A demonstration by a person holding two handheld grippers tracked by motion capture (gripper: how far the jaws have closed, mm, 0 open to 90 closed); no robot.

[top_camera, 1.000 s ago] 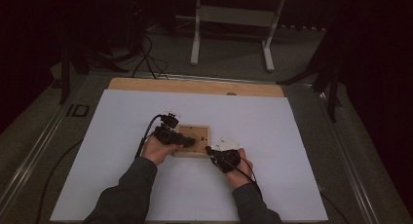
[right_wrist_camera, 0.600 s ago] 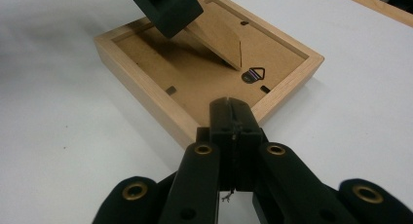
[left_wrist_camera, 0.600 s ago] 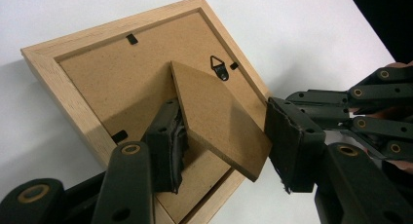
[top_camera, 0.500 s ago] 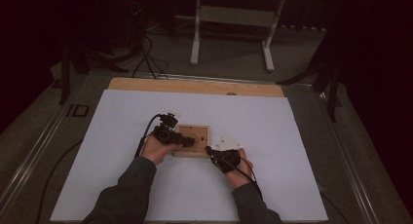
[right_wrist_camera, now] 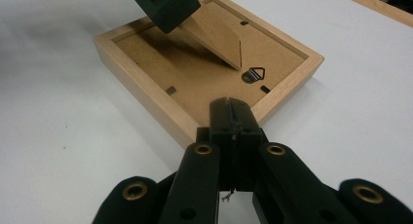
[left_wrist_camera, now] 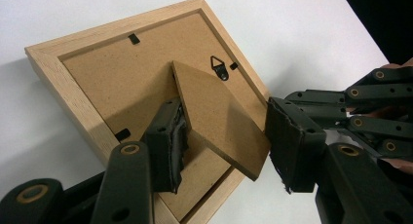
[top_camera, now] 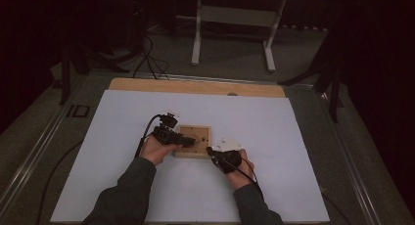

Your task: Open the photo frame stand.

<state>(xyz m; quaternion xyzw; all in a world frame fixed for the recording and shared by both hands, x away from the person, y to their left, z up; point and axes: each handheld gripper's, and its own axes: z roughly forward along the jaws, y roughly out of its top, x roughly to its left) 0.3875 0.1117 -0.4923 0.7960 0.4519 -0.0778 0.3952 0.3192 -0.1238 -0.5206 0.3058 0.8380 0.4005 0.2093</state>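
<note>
The square light-wood picture frame (left_wrist_camera: 146,112) lies face down on the white worktop (top_camera: 293,137). The left hand-held gripper (left_wrist_camera: 224,146) straddles its brown fibreboard stand flap (left_wrist_camera: 219,117), jaws wide, not visibly pinching; the flap should be raised gently about its hinge. The right hand-held gripper (right_wrist_camera: 233,118), shut and empty, sits at the frame's near edge, steadying it.

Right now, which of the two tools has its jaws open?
The left tool: its jaws stand apart on either side of the raised stand flap of the picture frame. The right tool is shut, empty.
</note>
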